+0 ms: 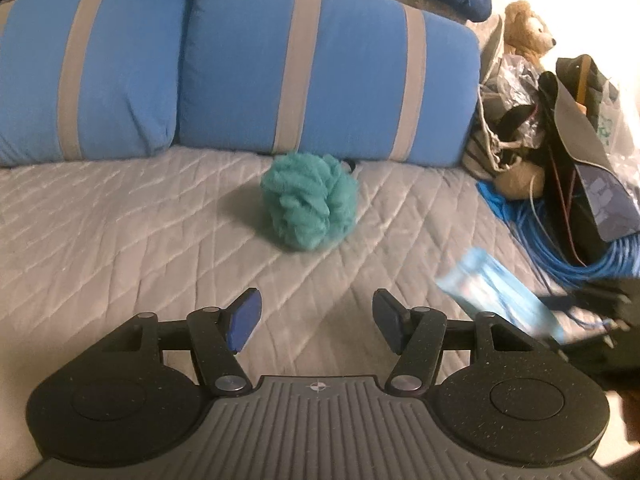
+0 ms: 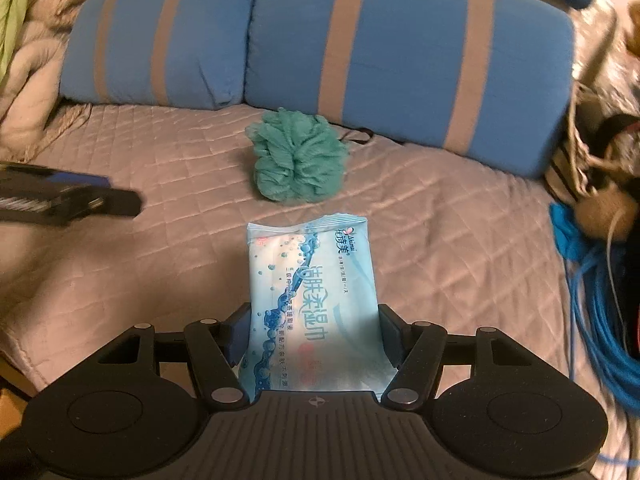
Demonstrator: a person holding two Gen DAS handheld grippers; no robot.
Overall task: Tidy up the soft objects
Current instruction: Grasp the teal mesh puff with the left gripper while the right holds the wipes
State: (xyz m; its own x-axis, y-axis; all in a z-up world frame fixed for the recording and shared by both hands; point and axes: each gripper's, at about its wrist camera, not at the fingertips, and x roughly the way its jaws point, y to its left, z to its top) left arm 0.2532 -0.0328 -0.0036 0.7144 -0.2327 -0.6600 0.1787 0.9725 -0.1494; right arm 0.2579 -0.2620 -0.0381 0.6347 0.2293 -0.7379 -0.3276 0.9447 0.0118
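Now, with our right gripper [image 2: 314, 334] clamped on the wet-wipe pack [image 2: 310, 288] above the quilt [image 2: 440, 248], we should carry it level toward the far teal loofah [image 2: 298, 158], our left gripper [image 1: 316, 320] open and empty.

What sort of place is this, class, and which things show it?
Probably a bedroom: a quilted bed cover, two blue striped pillows along its far side, and a teddy bear beside them.
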